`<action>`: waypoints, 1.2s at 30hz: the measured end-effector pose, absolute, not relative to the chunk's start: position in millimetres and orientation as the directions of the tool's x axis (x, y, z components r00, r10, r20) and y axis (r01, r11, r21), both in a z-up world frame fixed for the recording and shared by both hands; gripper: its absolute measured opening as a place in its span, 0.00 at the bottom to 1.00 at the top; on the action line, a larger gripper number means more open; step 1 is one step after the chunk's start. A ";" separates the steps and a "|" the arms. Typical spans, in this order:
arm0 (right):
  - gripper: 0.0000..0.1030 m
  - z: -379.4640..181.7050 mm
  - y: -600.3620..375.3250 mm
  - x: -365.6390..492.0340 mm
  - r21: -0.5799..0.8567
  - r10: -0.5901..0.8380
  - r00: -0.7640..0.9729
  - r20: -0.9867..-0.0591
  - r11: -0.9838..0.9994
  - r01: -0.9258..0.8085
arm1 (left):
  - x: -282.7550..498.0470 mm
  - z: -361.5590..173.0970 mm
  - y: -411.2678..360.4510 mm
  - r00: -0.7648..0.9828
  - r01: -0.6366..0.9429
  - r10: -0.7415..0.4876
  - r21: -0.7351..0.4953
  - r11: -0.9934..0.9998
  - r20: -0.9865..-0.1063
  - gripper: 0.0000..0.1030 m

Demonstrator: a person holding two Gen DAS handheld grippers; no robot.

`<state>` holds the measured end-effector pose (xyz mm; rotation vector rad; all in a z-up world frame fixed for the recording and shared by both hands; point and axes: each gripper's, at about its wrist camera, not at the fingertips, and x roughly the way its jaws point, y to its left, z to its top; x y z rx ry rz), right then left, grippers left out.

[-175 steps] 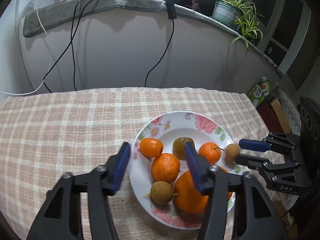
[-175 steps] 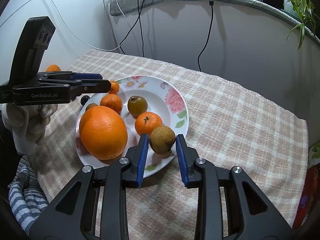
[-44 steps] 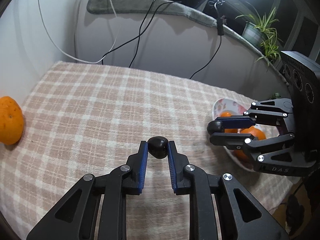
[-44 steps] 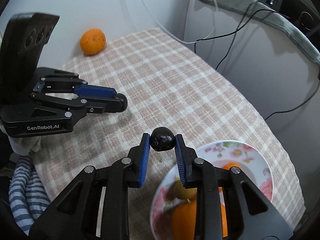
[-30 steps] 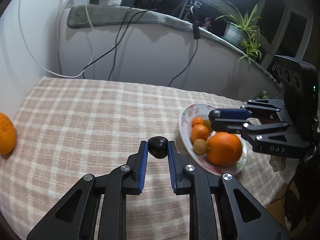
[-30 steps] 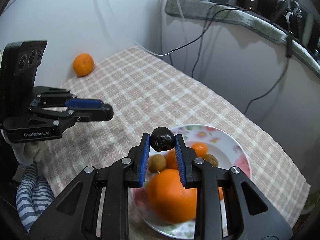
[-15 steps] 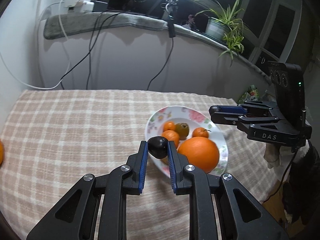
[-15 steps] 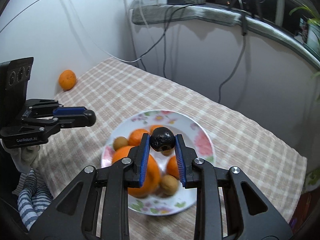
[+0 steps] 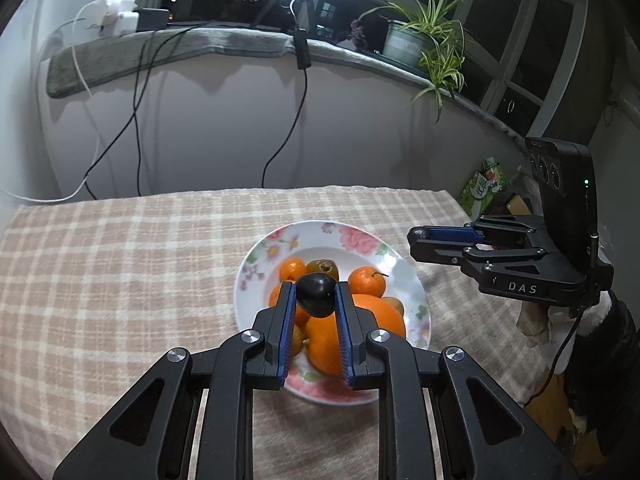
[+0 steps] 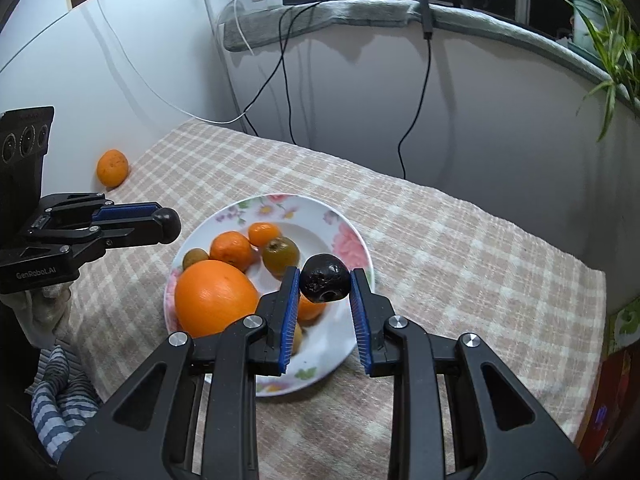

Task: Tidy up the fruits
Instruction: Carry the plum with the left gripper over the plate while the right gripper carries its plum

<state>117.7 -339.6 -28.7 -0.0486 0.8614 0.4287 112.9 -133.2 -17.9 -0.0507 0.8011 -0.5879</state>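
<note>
My left gripper [image 9: 315, 294] is clamped on a small dark fruit [image 9: 316, 289], held over the near side of the floral plate [image 9: 256, 270]. My right gripper [image 10: 325, 285] pinches a second dark fruit [image 10: 325, 283], wrinkled and glossy black, over the plate's right half. I have bare checked cloth [image 9: 120, 264] left of the plate; the table's far edge meets the wall. A second ago both grippers hung beside the plate; now both are above it. On the plate sit a big orange [image 10: 215, 304], tangerines and brownish fruits. One lone orange [image 10: 113, 167] rests near the far left wall.
</note>
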 end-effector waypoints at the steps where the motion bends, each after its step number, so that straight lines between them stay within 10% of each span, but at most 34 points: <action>1: 0.26 -29.4 -341.0 117.7 0.132 0.347 0.571 -0.744 0.914 -0.383 | 113.9 -18.5 -135.2 0.543 0.479 -0.514 -0.259 0.839 -0.664 0.18; 36: 0.26 -53.4 -349.3 120.9 0.150 0.362 0.529 -0.768 0.904 -0.401 | 134.8 -29.1 -160.6 0.503 0.490 -0.511 -0.256 0.833 -0.697 0.18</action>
